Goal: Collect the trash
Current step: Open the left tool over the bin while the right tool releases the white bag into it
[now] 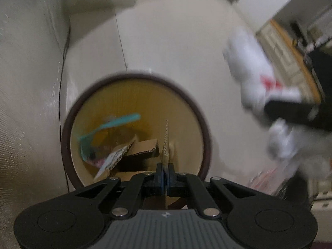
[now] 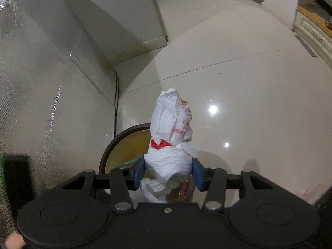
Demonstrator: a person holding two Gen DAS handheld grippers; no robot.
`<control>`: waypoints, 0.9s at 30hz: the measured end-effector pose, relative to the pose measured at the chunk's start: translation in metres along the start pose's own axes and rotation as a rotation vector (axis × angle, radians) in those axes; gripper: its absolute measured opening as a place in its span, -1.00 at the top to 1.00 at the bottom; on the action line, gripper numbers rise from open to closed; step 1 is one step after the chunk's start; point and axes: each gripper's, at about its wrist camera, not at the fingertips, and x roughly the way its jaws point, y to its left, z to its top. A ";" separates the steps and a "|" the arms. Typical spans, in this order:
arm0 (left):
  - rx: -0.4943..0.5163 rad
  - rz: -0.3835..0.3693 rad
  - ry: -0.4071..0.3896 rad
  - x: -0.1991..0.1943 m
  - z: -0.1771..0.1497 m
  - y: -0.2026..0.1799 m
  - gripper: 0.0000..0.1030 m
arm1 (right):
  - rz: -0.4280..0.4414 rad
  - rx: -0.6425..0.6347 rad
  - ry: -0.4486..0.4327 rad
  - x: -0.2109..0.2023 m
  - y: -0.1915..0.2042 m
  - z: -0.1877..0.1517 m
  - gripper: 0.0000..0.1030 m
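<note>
Motion blurred the white plastic bag (image 1: 249, 70) in the left wrist view; its red print was unreadable, and the bin (image 2: 124, 143) was perhaps half hidden behind it.

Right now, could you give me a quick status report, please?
Left gripper shut on a cardboard strip over the bin. Right gripper shut on white plastic bag, beside bin rim. Nothing blocking.
</note>
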 end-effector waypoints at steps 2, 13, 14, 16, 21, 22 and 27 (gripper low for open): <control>0.018 -0.002 0.033 0.010 -0.003 0.004 0.95 | 0.025 -0.036 0.023 0.010 0.006 0.005 0.05; 0.021 -0.073 0.092 0.023 -0.008 0.018 0.95 | 0.105 -0.156 0.176 0.077 0.032 0.022 -0.01; 0.019 -0.081 0.091 0.022 -0.008 0.018 0.95 | 0.112 -0.153 0.186 0.079 0.031 0.021 -0.06; 0.012 -0.096 0.091 0.022 -0.009 0.020 0.95 | 0.100 -0.132 0.193 0.087 0.029 0.022 -0.33; 0.013 -0.118 0.095 0.021 -0.007 0.020 0.95 | 0.032 -0.085 0.171 0.083 0.015 0.026 -0.45; 0.009 -0.136 0.091 0.020 -0.006 0.019 0.95 | 0.029 -0.083 0.172 0.082 0.012 0.027 -0.45; 0.027 -0.208 0.053 0.014 -0.001 0.012 0.94 | 0.010 -0.067 0.176 0.083 0.009 0.029 -0.37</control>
